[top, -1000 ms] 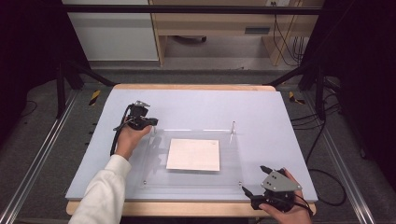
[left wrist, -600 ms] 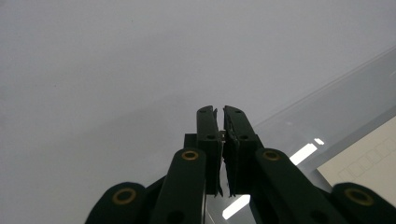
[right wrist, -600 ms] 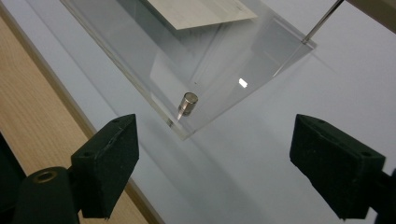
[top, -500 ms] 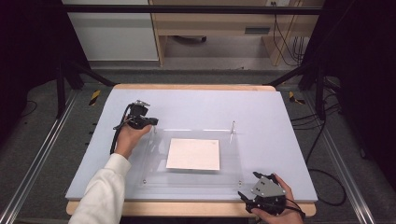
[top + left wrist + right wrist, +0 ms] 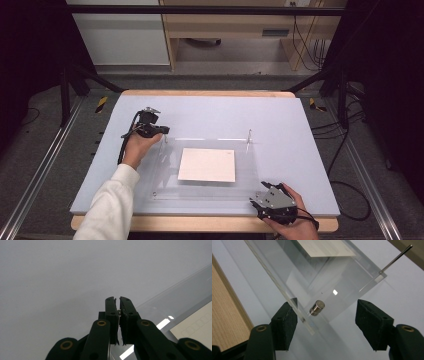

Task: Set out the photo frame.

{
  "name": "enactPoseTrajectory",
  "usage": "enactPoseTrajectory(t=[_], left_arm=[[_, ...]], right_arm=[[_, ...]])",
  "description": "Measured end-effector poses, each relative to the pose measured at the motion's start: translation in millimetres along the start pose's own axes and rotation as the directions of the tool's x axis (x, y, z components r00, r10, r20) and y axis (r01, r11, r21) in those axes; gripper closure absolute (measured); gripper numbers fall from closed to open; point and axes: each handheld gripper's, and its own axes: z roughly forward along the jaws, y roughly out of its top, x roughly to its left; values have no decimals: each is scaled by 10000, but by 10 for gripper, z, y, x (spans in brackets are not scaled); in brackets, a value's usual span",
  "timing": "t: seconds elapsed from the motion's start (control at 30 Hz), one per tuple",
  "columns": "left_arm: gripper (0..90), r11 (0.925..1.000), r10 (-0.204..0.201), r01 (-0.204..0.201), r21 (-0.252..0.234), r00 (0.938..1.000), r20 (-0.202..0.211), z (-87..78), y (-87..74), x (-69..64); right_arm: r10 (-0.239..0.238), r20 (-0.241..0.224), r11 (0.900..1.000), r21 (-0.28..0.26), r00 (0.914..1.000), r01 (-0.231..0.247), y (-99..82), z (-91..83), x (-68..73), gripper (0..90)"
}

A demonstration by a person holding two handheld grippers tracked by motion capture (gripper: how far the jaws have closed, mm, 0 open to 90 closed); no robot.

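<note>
So from the high view, the clear acrylic plate [image 5: 205,167] lay flat mid-bench [image 5: 300,150] with a white sheet [image 5: 207,164] under or inside it, looked like a frame being put together. The left tongs [image 5: 156,130] sat at the plate's far-left corner, the right tongs [image 5: 263,204] at its near-right corner, so opposite corners, probably to deal with the fixings there. A thin metal pin [image 5: 248,139] stood up at the plate's far-right corner.

Left gripper view: the left tongs [image 5: 118,305] were squeezed almost completely together right over the plate's edge [image 5: 175,293], with a tiny metal bit between the jaws that I couldn't identify.

Right gripper view: the right tongs [image 5: 325,315] were spread wide with nothing in them, straddling the plate's corner [image 5: 332,285]. A small metal cylinder [image 5: 317,307] stood at that corner between the jaws, my guess is that was the target. The pin [image 5: 395,258] showed at the next corner along
</note>
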Motion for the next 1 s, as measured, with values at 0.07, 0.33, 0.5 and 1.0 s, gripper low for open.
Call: enactPoseTrajectory(t=[0.07, 0.33, 0.5, 1.0], left_arm=[[847, 10000, -22, 22, -5, 10000, 75, 2, 2, 10], [846, 10000, 47, -46, -40, 9999, 101, 4, 0, 14], [844, 9997, 170, -169, -188, 9998, 46, -1, -20, 3], [574, 9715, 1113, -1274, -2001, 9897, -894, -347, -118, -133]], right_arm=[[-88, 33, 9997, -240, 10000, 89, 11, -19, 3, 389], [-375, -51, 9976, -582, 9993, 371, 32, -41, 0, 441], [-374, -20, 9971, -658, 9993, 372, 32, -46, -1, 443], [-46, -147, 9986, -530, 9999, 38, 144, -108, -74, 458]])
